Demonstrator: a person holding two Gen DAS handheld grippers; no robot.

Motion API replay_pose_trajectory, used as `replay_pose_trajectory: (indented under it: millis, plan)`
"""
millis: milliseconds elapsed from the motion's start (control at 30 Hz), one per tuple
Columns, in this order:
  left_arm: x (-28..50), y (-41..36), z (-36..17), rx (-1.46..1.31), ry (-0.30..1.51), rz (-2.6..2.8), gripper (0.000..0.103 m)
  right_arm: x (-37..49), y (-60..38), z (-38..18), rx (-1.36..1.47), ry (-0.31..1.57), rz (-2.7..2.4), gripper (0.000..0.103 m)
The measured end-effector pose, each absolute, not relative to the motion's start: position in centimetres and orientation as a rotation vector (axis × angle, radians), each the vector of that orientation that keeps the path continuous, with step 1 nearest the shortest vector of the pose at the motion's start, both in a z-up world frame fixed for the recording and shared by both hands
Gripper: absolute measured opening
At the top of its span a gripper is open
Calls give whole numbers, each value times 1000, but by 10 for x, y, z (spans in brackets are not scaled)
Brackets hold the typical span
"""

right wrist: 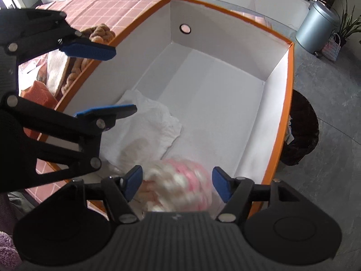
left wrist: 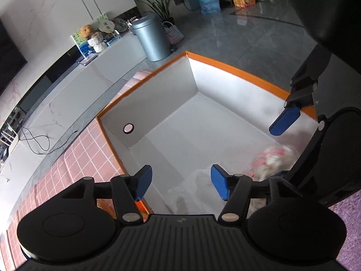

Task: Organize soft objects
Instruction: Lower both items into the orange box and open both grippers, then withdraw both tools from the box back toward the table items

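A white box with an orange rim (left wrist: 225, 65) lies open below both grippers. In its near corner lies a crumpled white cloth (right wrist: 146, 131), with a blurred pink-and-white fluffy thing (right wrist: 180, 187) beside it. My right gripper (right wrist: 177, 185) is open just over that fluffy thing, and its pads stand clear of it. My left gripper (left wrist: 180, 184) is open above the white cloth (left wrist: 191, 187) with nothing between its fingers. The right wrist view shows the left gripper (right wrist: 108, 81) at the box's left wall. My right gripper's one visible finger (left wrist: 284, 122) hangs above the fluffy thing (left wrist: 273, 160).
The box stands on a pink checked cloth (left wrist: 67, 158). Left of the box lie a brown knotted plush (right wrist: 99, 32), a white towel (right wrist: 56, 67) and an orange sponge (right wrist: 38, 94). A grey bin (left wrist: 151, 38) and a dark basket (right wrist: 302, 128) stand on the floor.
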State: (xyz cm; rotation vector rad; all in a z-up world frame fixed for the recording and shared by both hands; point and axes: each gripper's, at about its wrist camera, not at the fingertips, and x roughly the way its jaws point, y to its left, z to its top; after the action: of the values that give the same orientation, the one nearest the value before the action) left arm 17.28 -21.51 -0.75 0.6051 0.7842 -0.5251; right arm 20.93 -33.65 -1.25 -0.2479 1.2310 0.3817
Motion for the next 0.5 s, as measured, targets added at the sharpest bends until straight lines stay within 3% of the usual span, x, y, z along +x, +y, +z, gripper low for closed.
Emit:
replay_pose_trajectory:
  millis: [167,500]
  plan:
    - [169,-203,11,511,746,-488,71,198,-347,8,-220,1160,344,76]
    - [132,-160,45,294,639,-455,71,144,-329,36,-245,956,244,77]
